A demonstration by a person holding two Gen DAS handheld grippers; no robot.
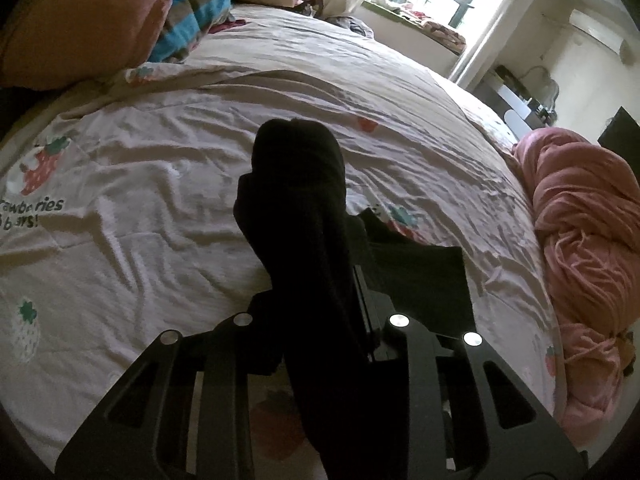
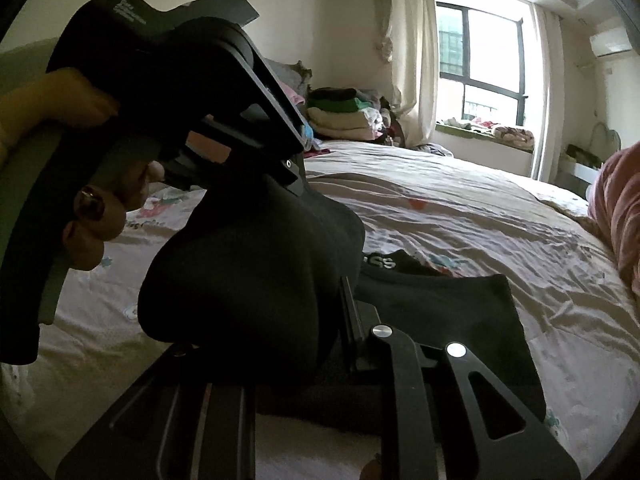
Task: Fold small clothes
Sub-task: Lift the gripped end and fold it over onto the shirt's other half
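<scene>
My left gripper [image 1: 320, 280] is shut on a black sock [image 1: 304, 200], which drapes over the fingers and hangs above the bed. In the right wrist view the same sock [image 2: 248, 276] bulges between the left gripper's body [image 2: 168, 92] above and my right gripper [image 2: 320, 320] below, which is shut on its lower part. A second black garment [image 1: 424, 280] with white letters lies flat on the bed just right of the grippers; it also shows in the right wrist view [image 2: 448, 312].
The bed has a wrinkled strawberry-print sheet [image 1: 160, 168]. A pink blanket heap [image 1: 588, 220] lies at the right edge. An orange pillow [image 1: 80, 20] and a striped cloth [image 1: 192, 24] sit at the head. Folded clothes [image 2: 344, 116] are stacked near the window.
</scene>
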